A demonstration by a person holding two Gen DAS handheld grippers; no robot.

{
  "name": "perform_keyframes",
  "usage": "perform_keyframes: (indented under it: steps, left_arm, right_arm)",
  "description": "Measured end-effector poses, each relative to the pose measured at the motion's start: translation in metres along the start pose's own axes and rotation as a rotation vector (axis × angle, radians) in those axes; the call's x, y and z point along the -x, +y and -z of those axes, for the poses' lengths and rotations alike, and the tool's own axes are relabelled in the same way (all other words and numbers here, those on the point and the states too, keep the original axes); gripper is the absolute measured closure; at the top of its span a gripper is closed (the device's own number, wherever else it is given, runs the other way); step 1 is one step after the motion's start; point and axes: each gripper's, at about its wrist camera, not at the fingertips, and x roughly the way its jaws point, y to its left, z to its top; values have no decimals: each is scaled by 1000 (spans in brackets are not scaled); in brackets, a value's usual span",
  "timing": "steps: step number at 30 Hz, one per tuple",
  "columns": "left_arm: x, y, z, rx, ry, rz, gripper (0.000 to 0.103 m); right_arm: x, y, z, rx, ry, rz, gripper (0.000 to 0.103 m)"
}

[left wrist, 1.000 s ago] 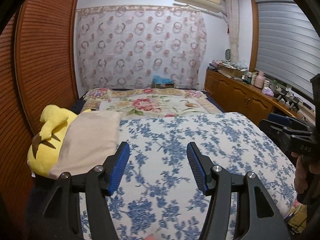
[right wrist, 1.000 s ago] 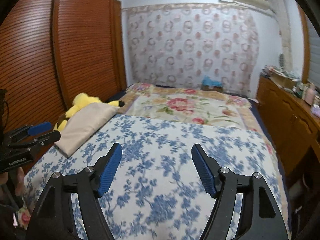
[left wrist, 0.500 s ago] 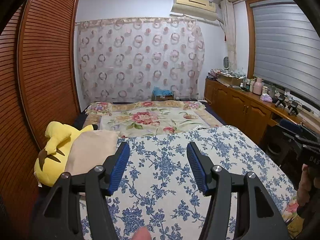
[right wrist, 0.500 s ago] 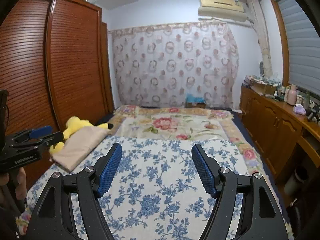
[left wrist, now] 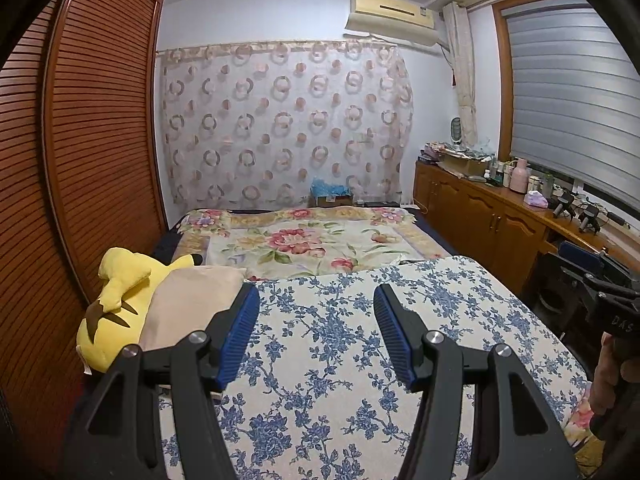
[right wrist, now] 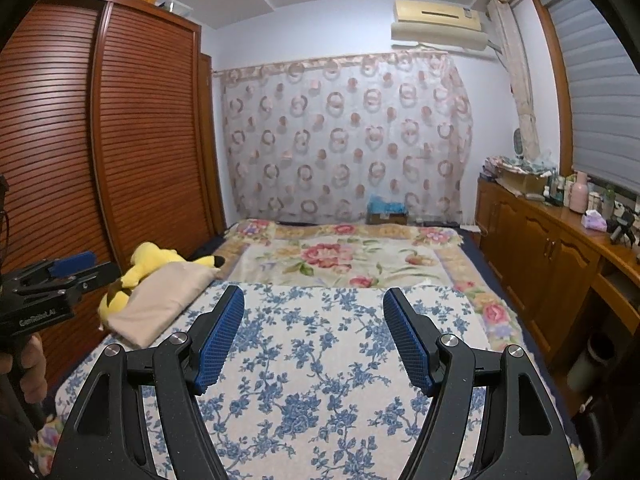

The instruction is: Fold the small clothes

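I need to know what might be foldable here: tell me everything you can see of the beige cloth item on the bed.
The beige cloth item is plain, soft-looking and flat, roughly rectangular with smooth edges, like a folded piece or a pillowcase; I cannot tell which. It lies at the bed's left edge by the slatted wardrobe, resting on the blue floral cover and draped over the yellow plush toy. Neither gripper touches it.

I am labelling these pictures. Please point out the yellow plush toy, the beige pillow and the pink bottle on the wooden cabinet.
yellow plush toy (left wrist: 120,280): left wrist view, on its yellow body.
beige pillow (left wrist: 188,304): left wrist view, middle of its top face.
pink bottle (right wrist: 579,194): right wrist view, on its body.
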Motion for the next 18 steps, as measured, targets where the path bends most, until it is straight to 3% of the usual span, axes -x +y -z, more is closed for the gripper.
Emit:
perform_keyframes:
  steps: [18]
  left_arm:
    - [4,7,0,0,-2,-4,44]
  right_arm:
    - [0,1,3,-2,7,3,29]
